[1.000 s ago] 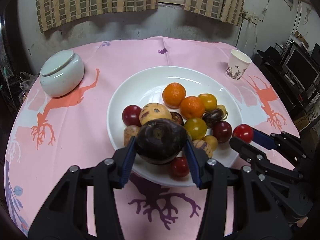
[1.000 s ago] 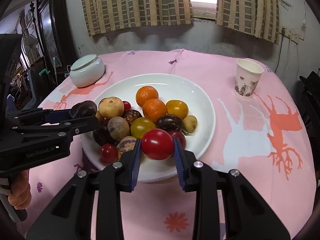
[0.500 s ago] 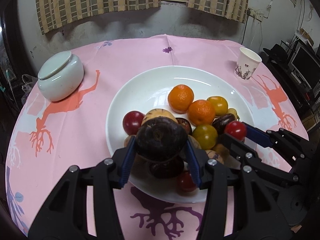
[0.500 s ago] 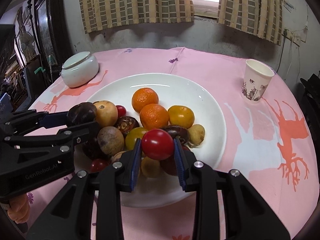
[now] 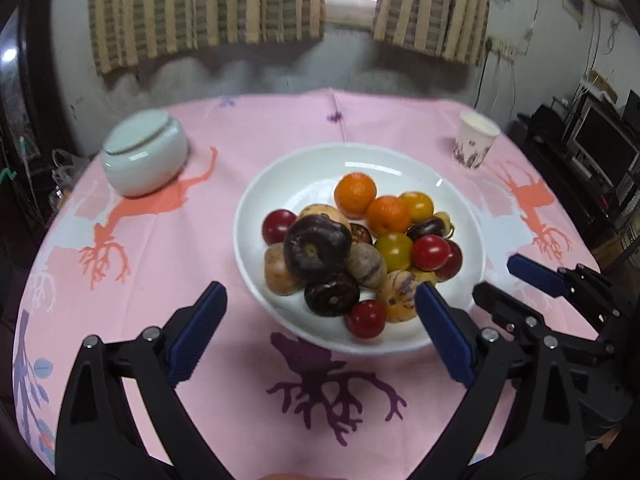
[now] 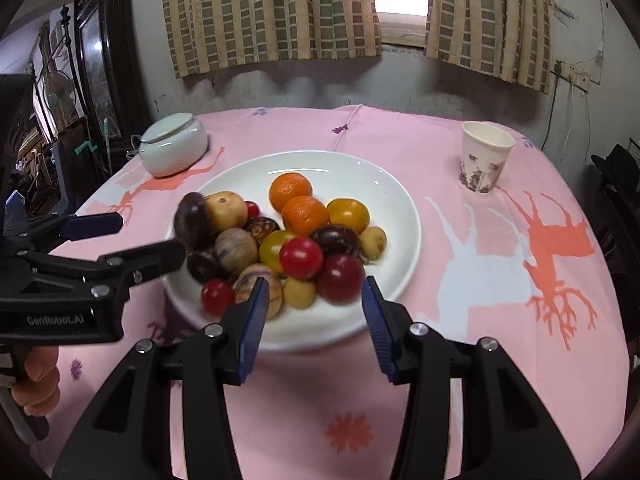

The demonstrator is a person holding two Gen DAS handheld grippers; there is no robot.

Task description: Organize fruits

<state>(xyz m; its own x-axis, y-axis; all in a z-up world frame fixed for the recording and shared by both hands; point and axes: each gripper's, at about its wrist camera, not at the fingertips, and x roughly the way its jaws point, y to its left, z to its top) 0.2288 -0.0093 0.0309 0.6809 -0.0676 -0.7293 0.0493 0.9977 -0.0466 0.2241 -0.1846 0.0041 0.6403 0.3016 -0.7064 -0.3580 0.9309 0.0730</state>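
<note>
We tilt both tongs down over the near rim of the white plate [image 5: 256, 184]: the left tongs [image 5: 320, 332] are opening wide, the right tongs [image 6: 312, 320] are opening narrower, and neither has anything between its pads. Beyond them, the dark purple fruit [image 5: 316, 249] and the red tomato [image 6: 301, 258] sit atop the heaped plate on the pink tabletop [image 5: 200, 240].
</note>
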